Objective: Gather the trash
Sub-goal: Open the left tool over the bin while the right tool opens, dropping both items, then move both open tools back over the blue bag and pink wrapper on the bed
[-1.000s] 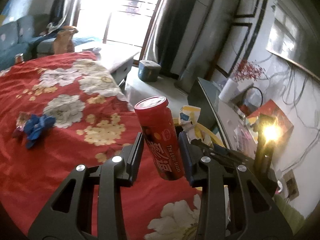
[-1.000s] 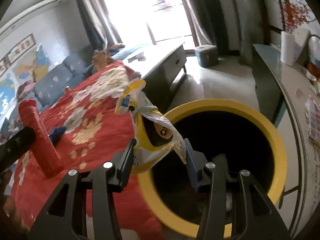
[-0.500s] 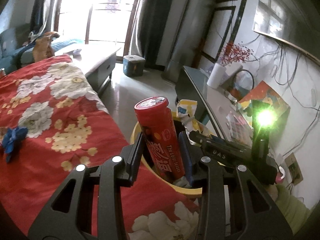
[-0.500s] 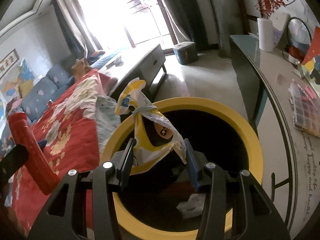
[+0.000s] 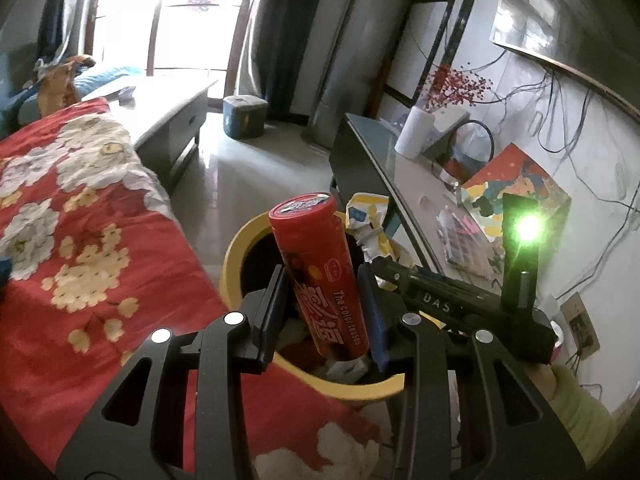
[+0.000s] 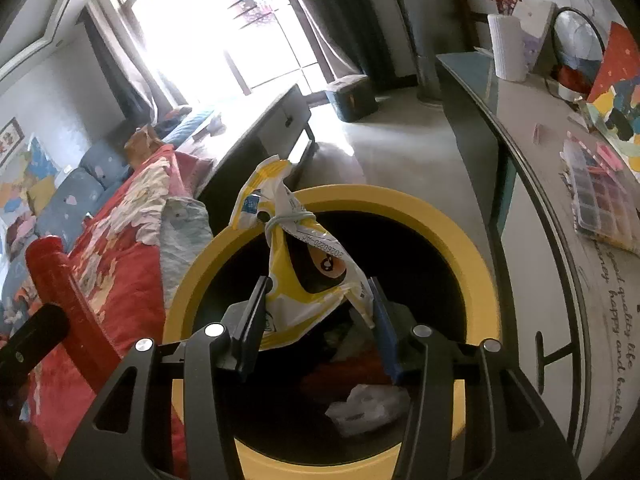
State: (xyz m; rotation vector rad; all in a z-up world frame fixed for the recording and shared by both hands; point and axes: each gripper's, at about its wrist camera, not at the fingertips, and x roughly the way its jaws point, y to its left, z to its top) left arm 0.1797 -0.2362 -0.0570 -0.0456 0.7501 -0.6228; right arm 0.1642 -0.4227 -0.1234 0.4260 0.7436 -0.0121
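We see red snack tube (image 5: 320, 276), lid on, tilted, clamped in left tongs (image 5: 325, 308) over yellow-rimmed bin (image 6: 478, 280). Yellow-white crumpled wrapper (image 6: 304, 276), tied at neck, held in right tongs (image 6: 318, 312) above same bin. White scrap (image 6: 368, 404) inside bin.

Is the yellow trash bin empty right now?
No, the yellow trash bin already holds trash, including a crumpled white wrapper at its bottom.

Pale floor (image 6: 404, 152) – yellow-rimmed bin (image 6: 472, 248) standing on it, blue box (image 5: 245, 116) farther off
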